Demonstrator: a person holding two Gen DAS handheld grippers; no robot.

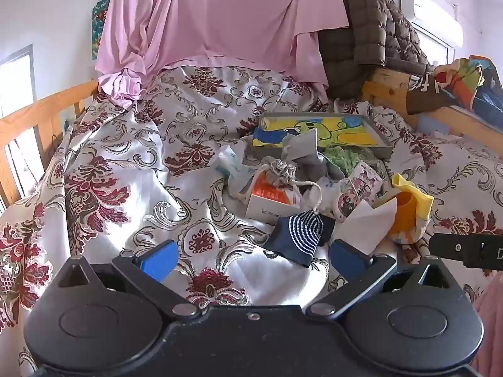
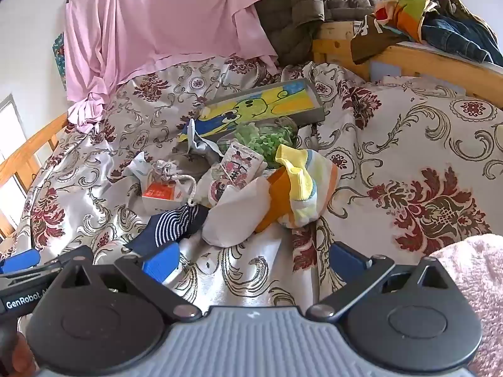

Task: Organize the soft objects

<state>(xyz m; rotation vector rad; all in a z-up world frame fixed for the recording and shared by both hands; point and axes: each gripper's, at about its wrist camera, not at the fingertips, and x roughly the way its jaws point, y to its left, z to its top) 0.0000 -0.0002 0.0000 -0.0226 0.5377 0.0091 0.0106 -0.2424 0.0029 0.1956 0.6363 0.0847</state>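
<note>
Rumpled floral bedspread (image 1: 132,163) with heap of light, limp socks, striped sock (image 1: 301,232) nearest; best pinched at bunched cuff; left gripper (image 1: 254,257) and right gripper (image 2: 254,259) both spread wide, empty.

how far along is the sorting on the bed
Done: nothing visibly sorted; the striped sock, yellow sock, drawstring pouch and green cloth lie jumbled with the orange box on the bedspread.
In hand: nothing; the left tongs and right tongs are open and empty, short of the pile.
Left: apparently all of it, starting with a first pick.
</note>
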